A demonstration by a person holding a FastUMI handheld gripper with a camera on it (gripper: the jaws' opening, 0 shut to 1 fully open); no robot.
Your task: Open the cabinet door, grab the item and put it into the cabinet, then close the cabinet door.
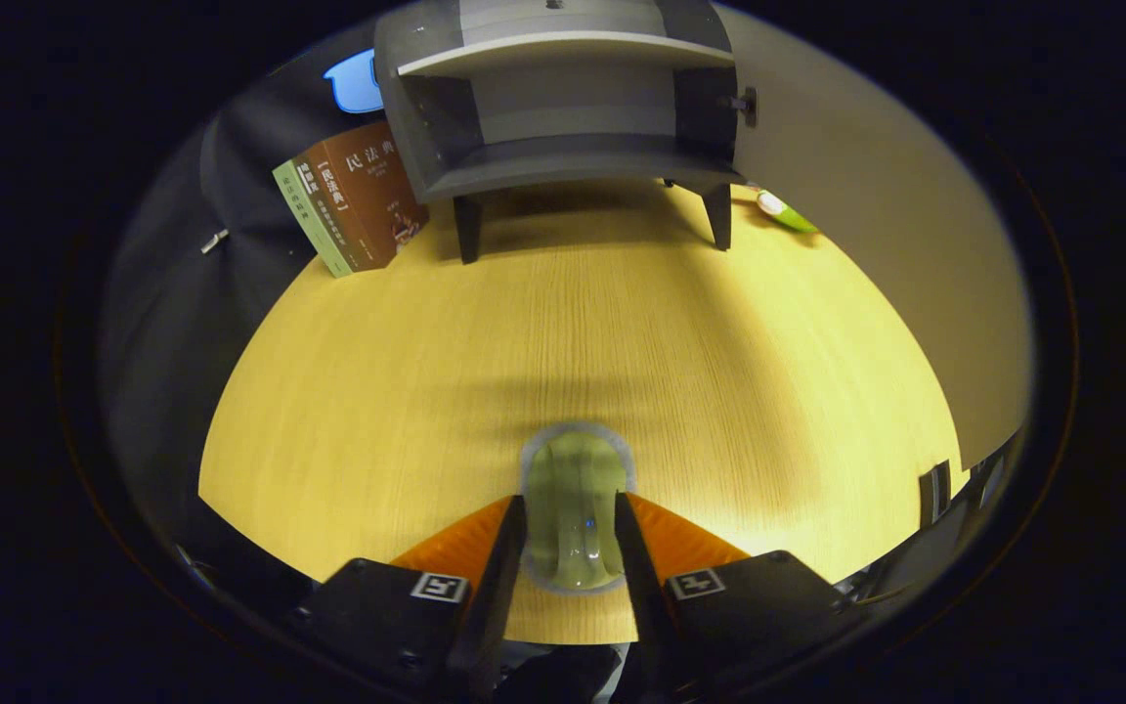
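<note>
Standing open at the far side of the wooden tabletop (563, 332), the small grey cabinet (563, 108) marks the first step as done: its door (719, 98) is swung aside to the cabinet's right, a dark knob jutting from its edge, and the two shelves inside look bare. The gripper (571, 528) sits well short of the cabinet, low over the table, and between its fingers lies the item (573, 508), a pale green rounded object with a grey rim; I cannot tell just what it is. Both fingers run close along the item's sides and appear to press on it, so I judge the jaws closed around it, though whether it is lifted or rests on the table is not clear. What is left, by this reading, is to carry the item across the open stretch of table to the cabinet, set it on a shelf, let go, and swing the door closed. The tabletop is light yellow wood with a fine grain, smooth and uncluttered between the fingers and the cabinet's short dark legs. Just left of the cabinet stand a brown book (377, 196) and a green book (314, 220), leaning together; right of the cabinet, near its leg, lies a small green and white thing (786, 211). Behind the cabinet a plain pale wall (876, 244) runs off to its right, and dark cloth hangs to its left.
</note>
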